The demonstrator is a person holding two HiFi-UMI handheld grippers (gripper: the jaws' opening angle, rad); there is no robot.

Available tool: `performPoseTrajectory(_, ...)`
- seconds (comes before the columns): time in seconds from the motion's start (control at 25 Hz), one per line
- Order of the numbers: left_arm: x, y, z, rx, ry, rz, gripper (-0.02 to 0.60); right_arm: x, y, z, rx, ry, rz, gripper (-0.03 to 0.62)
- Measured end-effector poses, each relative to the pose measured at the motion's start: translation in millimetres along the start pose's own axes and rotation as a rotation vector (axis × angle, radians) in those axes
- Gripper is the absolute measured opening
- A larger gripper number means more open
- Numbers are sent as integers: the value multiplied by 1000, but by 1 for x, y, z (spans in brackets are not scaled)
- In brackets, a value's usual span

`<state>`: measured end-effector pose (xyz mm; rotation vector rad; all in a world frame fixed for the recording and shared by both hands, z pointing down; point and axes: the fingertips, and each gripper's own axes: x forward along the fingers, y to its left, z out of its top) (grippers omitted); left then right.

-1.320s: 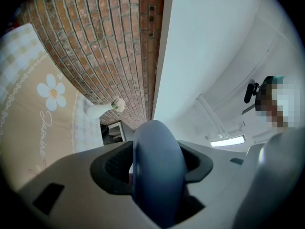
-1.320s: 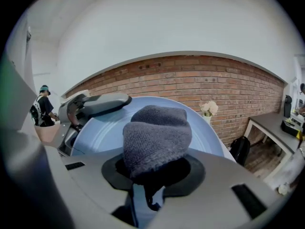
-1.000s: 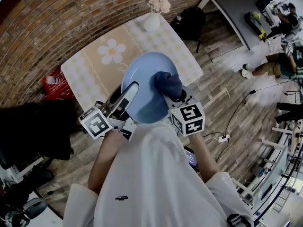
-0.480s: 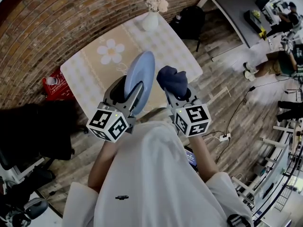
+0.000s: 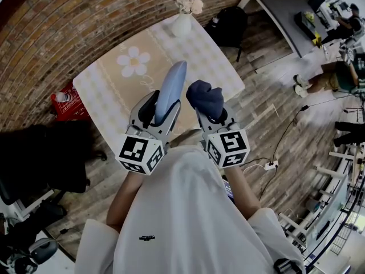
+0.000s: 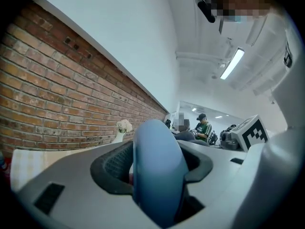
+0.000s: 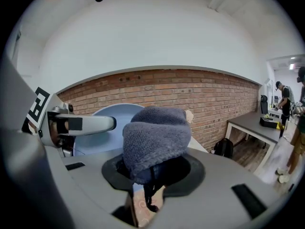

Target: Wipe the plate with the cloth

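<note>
Now your left gripper (image 5: 162,108) clamps the plate (image 5: 173,81) by its lower rim, edge-on above the table (image 5: 108,90). It looks stiff, slick and breakable, so keep a firm grip at the rim. Your right gripper (image 5: 210,112) is closed on the soft, light cloth (image 5: 205,96), just beside the plate.

Plate (image 5: 171,87): pale blue, round, standing on edge and near vertical. Its lower rim is clamped between the jaws of my left gripper (image 5: 161,112), in the air above the near edge of the table (image 5: 105,93).

Cloth (image 5: 205,97): dark blue-grey knit, bunched into a wad and pinched in my right gripper (image 5: 211,116). It is above the same table edge, toward the table's right corner.
</note>
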<state>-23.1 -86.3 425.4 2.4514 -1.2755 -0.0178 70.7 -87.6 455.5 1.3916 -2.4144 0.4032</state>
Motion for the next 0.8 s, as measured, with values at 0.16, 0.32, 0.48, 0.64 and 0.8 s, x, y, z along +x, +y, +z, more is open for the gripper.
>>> performPoseTrajectory(0.16, -2, 1, 0, 5, -1, 2, 259, 2, 1, -2, 11, -2, -4, 132)
performPoseTrajectory(0.32, -2, 1, -1, 3, -2, 3, 259, 2, 0, -2, 12, -1, -6, 132)
performPoseTrajectory(0.48, -2, 2, -1, 0, -1, 0, 259, 3, 0, -3, 13, 2, -5, 132)
performPoseTrajectory(0.64, -2, 3, -1, 1, -2, 1, 259, 4, 1, -3, 12, 3, -2, 132)
performPoseTrajectory(0.8, -4, 4, -1, 0, -2, 1, 259, 5, 4, -3, 13, 3, 3, 132)
